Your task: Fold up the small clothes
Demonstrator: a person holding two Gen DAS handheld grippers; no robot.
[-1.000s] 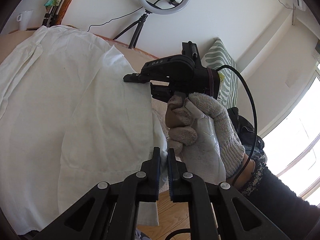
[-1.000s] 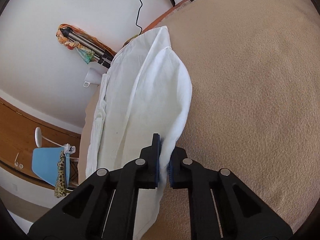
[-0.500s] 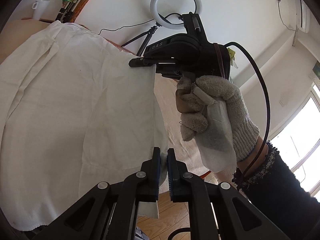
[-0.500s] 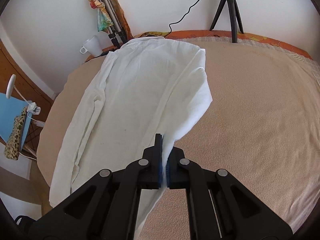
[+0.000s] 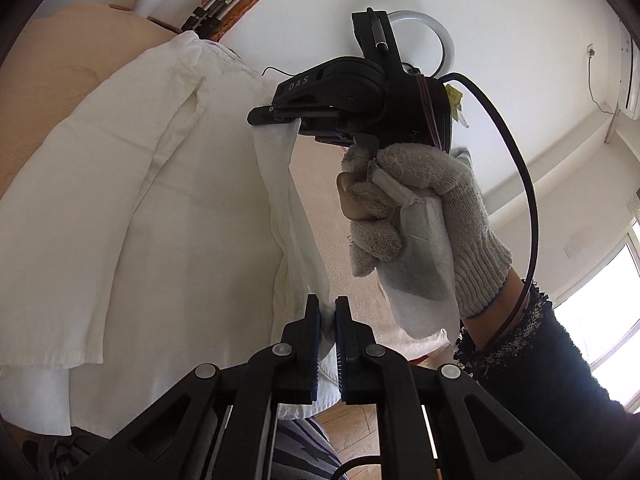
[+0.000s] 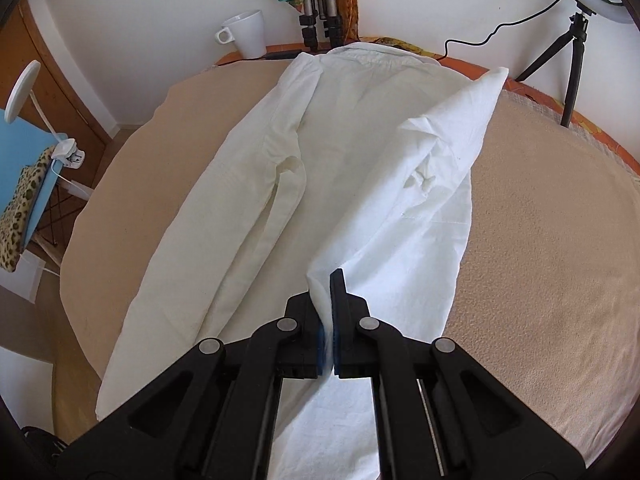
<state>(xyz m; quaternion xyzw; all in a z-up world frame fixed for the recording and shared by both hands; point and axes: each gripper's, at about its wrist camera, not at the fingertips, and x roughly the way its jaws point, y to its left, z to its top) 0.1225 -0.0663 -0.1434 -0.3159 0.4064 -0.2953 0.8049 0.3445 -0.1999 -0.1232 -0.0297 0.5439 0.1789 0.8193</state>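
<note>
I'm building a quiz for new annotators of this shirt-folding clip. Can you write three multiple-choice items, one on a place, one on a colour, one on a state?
1. Where does the mug stand?
A. beyond the shirt's collar end, by the wall
B. on the shirt
C. on the floor

2. What colour is the shirt?
A. blue
B. white
C. striped

3. How is the right gripper?
A. open above the shirt
B. shut on the shirt's edge
C. shut on the mug

Answers: 1 A, it sits past the collar near the wall; 2 B, plain white cloth; 3 B, fabric is pinched between its fingers.

Bright daylight, sharp focus, fisheye-curved dark corners.
</note>
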